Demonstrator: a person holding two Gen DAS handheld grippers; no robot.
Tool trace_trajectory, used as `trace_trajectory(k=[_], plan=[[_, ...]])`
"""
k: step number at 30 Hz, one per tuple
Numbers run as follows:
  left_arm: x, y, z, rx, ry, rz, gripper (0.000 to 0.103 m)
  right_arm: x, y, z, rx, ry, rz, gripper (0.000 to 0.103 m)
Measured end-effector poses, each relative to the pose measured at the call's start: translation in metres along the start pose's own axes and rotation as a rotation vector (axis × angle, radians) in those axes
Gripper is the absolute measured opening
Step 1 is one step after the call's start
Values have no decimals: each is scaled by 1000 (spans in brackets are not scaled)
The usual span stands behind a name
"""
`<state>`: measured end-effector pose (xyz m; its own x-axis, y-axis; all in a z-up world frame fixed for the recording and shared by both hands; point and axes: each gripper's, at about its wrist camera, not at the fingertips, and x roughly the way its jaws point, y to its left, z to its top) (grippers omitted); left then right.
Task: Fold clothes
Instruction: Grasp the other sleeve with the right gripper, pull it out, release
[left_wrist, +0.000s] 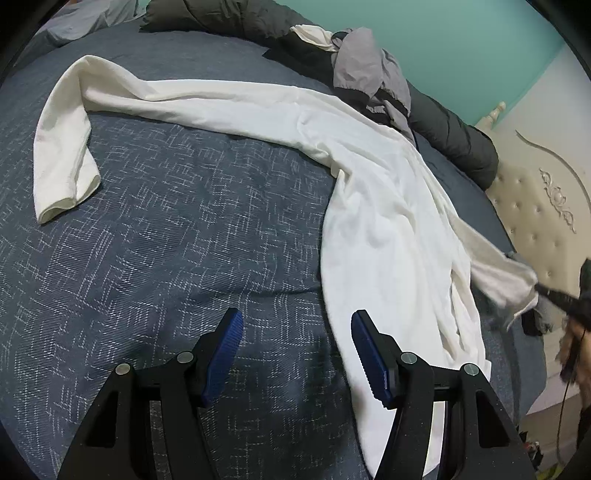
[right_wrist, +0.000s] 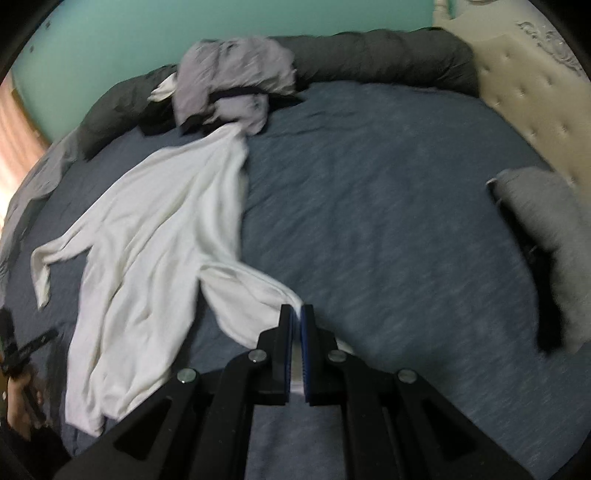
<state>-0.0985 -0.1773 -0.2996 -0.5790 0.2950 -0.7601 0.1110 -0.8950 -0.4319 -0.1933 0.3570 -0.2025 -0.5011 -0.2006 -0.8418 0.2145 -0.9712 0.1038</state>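
A white long-sleeved shirt (left_wrist: 388, 221) lies spread on the blue bedspread (left_wrist: 166, 240), one sleeve (left_wrist: 66, 147) stretched out far to the left and bent back at the cuff. My left gripper (left_wrist: 295, 317) hangs open above the bedspread, its right finger just over the shirt's lower edge and nothing between the pads. My right gripper (right_wrist: 297, 310) is shut on the shirt's other sleeve (right_wrist: 251, 295), which rises off the bed in a taut strip from the shirt (right_wrist: 147, 240). In the left wrist view that gripper (left_wrist: 543, 288) shows blurred at the right edge with the cuff pinched.
A heap of grey and dark clothes (right_wrist: 229, 81) sits at the shirt's collar end, against a rolled dark duvet (right_wrist: 369, 55) along the wall. A tufted cream headboard (right_wrist: 524, 92) borders the bed. A grey folded garment (right_wrist: 539, 229) lies at the right.
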Motion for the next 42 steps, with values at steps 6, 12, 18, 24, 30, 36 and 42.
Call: trace_trajectory(k=[6, 12, 18, 24, 30, 36, 42], plan=[[9, -7, 2, 20, 15, 2, 65, 0, -44, 48, 35, -47, -81, 4], [16, -9, 6, 35, 25, 14, 65, 15, -84, 85, 90, -58, -144, 4], [20, -10, 10, 49, 26, 21, 65, 26, -116, 116, 117, -68, -202, 4], [26, -6, 9, 55, 44, 37, 65, 50, -153, 129, 190, -36, -256, 4], [28, -4, 11, 53, 49, 47, 65, 66, -172, 123, 224, -51, -274, 4], [31, -9, 11, 66, 61, 40, 65, 73, -166, 117, 183, -61, -280, 4], [28, -9, 8, 63, 58, 42, 65, 58, -181, 114, 249, -106, -322, 8]])
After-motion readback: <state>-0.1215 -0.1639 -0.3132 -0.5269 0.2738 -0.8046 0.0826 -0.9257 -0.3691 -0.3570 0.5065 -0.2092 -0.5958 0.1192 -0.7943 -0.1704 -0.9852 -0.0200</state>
